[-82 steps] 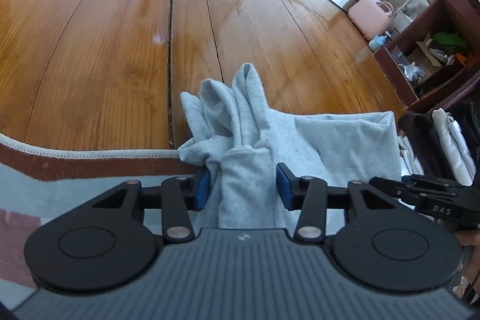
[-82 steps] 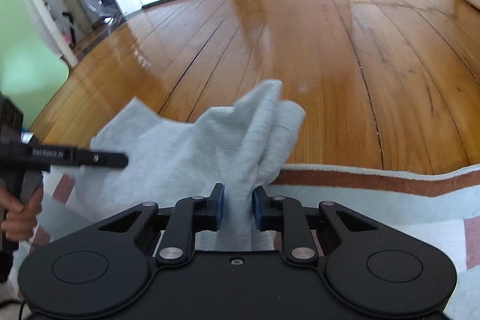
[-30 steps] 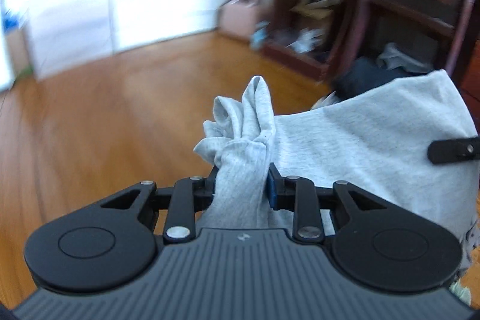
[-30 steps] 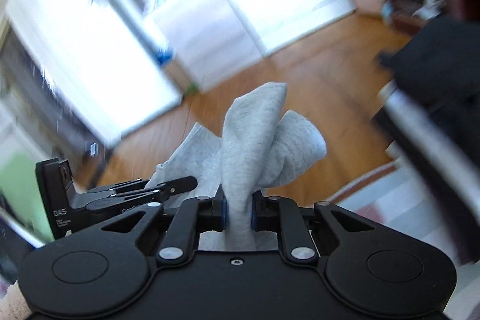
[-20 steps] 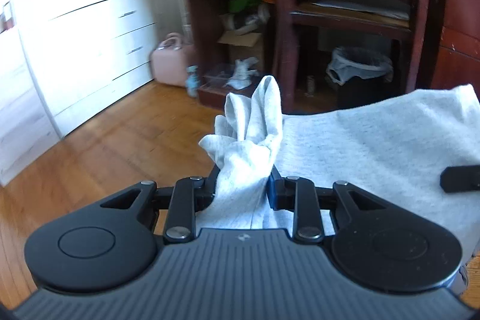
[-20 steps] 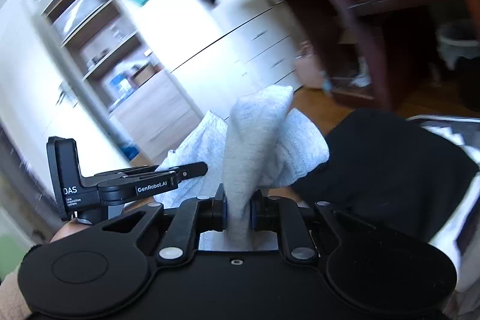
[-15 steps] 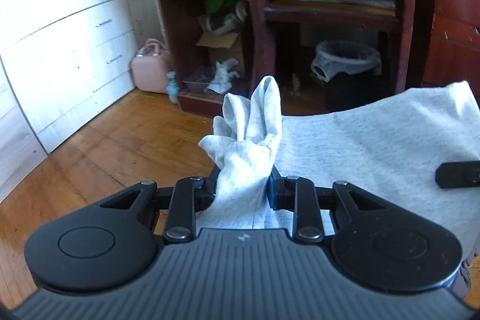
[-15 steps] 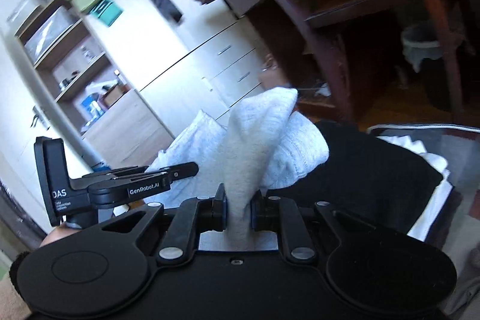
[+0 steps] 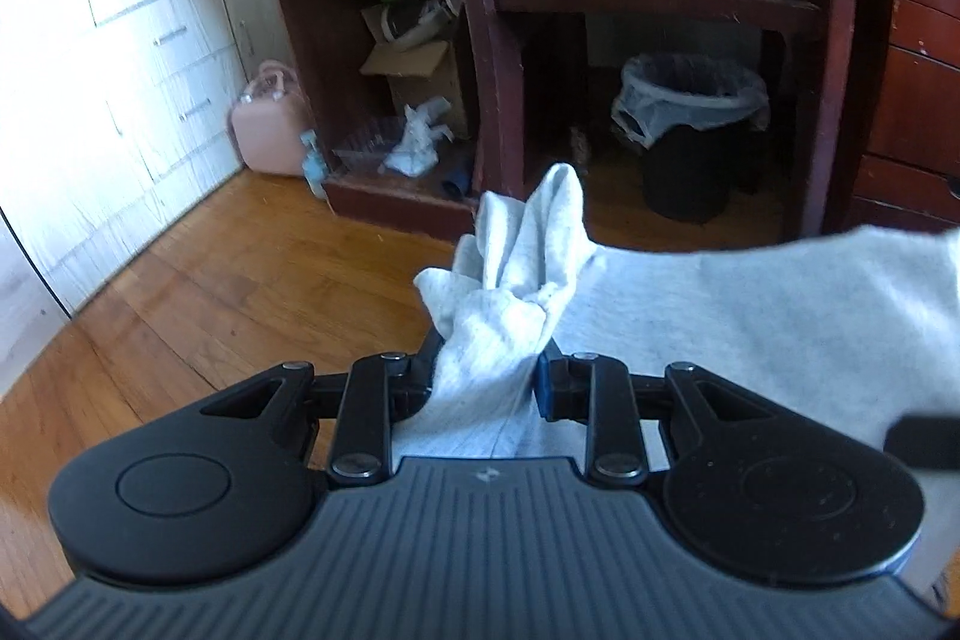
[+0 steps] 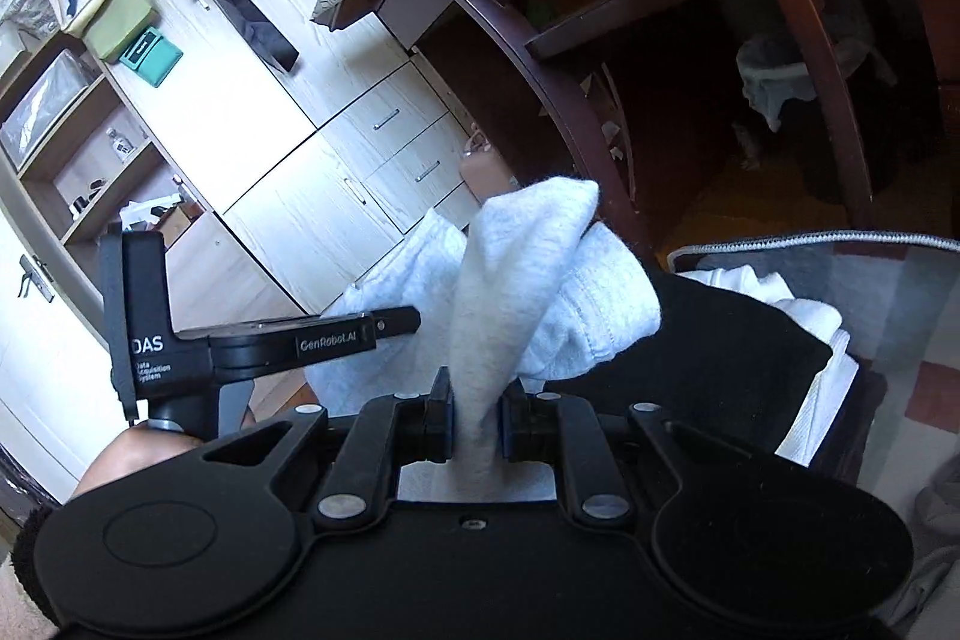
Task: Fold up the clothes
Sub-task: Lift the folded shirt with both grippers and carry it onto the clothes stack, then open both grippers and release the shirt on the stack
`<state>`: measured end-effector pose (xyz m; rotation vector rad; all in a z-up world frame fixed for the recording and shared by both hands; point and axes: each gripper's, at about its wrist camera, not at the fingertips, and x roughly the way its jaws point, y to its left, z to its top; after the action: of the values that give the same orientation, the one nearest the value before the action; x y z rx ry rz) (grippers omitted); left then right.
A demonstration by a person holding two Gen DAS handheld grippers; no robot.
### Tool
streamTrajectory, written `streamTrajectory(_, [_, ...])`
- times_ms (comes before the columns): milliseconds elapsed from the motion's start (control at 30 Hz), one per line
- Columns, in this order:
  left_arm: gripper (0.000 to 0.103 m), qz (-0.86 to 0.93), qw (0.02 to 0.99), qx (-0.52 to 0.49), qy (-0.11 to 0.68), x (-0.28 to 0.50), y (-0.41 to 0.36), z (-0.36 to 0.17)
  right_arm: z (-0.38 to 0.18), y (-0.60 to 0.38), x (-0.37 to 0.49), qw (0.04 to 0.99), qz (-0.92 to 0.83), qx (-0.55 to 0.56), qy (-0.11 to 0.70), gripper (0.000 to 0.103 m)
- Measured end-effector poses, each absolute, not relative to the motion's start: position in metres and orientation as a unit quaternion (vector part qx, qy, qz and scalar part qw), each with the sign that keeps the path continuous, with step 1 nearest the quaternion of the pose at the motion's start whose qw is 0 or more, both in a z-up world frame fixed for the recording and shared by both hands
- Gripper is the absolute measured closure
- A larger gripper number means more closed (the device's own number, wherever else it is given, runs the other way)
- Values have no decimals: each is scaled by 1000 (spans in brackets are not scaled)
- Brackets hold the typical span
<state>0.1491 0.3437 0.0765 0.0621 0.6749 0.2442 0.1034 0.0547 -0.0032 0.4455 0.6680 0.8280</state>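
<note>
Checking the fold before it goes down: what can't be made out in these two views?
- Grey garment: lower part, left wrist view, hidden behind the left gripper; right edge cropped.
- Right wrist view: folded pile under the black cloth, mostly covered.
- Right gripper: body hides what's beneath.

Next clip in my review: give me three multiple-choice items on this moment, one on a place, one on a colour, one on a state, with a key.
1. Where does the black bin with the white liner stand?
A. under the dark wooden furniture
B. on the shelf
C. beside the pink case

2. What colour is the garment?
A. black
B. light grey
C. green

3. What is the left claw doing?
A. open, empty
B. shut on the garment
C. shut on nothing

Key: A, the bin sits on the floor beneath the wooden frame; B, the cloth is pale grey in both views; B, bunched cloth is pinched between its pads, as with the right claw.
</note>
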Motion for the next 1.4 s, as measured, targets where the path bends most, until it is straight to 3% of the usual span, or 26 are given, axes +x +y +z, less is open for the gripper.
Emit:
streamTrajectory(133, [76,105,934,28,339,173,346,67,-4,66,104,863,369,170,300,86])
streamTrajectory(300, [71,130,917,28,377,193,337,20,-29,69,118,888,303,119,324,86])
streamTrajectory(467, [69,139,917,41,372,193,336,10,-50,67,126,886,290,105,345,84])
streamTrajectory(600, [70,135,914,36,380,192,340,13,-55,65,127,892,280,90,344,64])
streamTrajectory(733, [70,131,913,31,385,196,344,11,-64,44,146,873,297,150,356,45])
streamTrajectory(900, [69,141,914,34,378,201,348,6,-76,49,174,855,326,181,360,48])
streamTrajectory(933, [69,145,915,40,375,202,347,4,-77,52,175,857,331,183,351,75])
streamTrajectory(1000, [70,150,916,50,368,205,347,4,-72,52,170,856,349,205,321,85])
streamTrajectory(1100, [73,158,920,62,354,211,345,8,-62,45,155,840,372,262,296,86])
streamTrajectory(1200, [74,165,917,99,349,217,341,8,-77,44,162,827,333,289,348,86])
streamTrajectory(1267, [72,160,914,126,350,218,337,7,-88,45,169,825,296,289,386,84])
streamTrajectory(1333, [72,156,915,146,343,216,332,11,-88,41,166,844,290,251,374,73])
streamTrajectory(1400, [71,162,919,159,323,208,328,23,-81,36,156,868,284,209,350,70])
